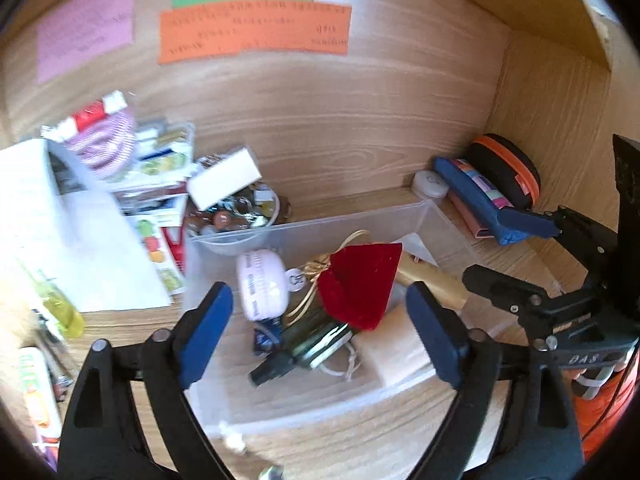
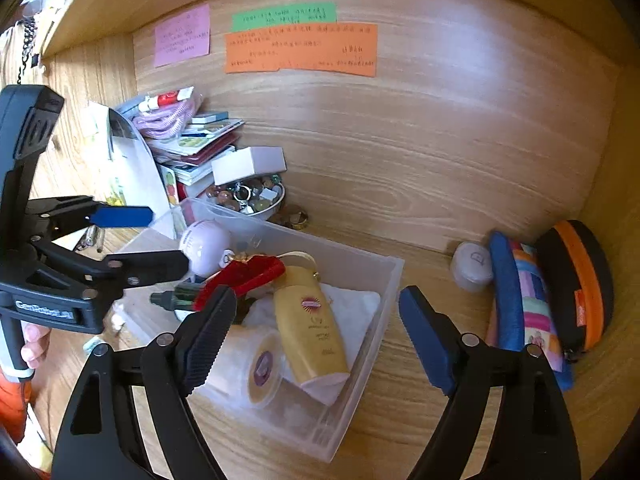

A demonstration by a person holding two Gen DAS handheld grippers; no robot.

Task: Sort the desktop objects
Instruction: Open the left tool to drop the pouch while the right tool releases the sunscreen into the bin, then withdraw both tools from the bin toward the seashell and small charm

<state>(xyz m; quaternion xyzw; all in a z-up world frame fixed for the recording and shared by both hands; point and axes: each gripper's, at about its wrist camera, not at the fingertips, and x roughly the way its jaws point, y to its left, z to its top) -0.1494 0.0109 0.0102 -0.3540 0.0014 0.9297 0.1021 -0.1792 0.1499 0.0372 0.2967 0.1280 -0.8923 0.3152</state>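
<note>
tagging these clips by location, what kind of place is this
Probably a home or dorm desk nook with a shelf overhead. Clues: handwritten paper notes stuck on the wood-grain back panel, a clear plastic bin of toiletries, and a stack of books and packets at the back.

you're at a home desk nook, wood-grain counter (image 2: 420, 412) w/ wood back panel (image 2: 400, 140) & a shelf overhead. handwritten paper notes stuck on the panel: pink (image 2: 182, 40), green (image 2: 284, 16), orange (image 2: 300, 50). personal clutter all over: stack of booklets (image 2: 200, 140), bowl of beads & trinkets (image 2: 252, 196), clear plastic bin (image 2: 360, 360) w/ toiletries like a yellow lotion bottle (image 2: 312, 320), plus zip pouches (image 2: 576, 284) in the corner. looks lived-in, not a lab or shop.
</note>
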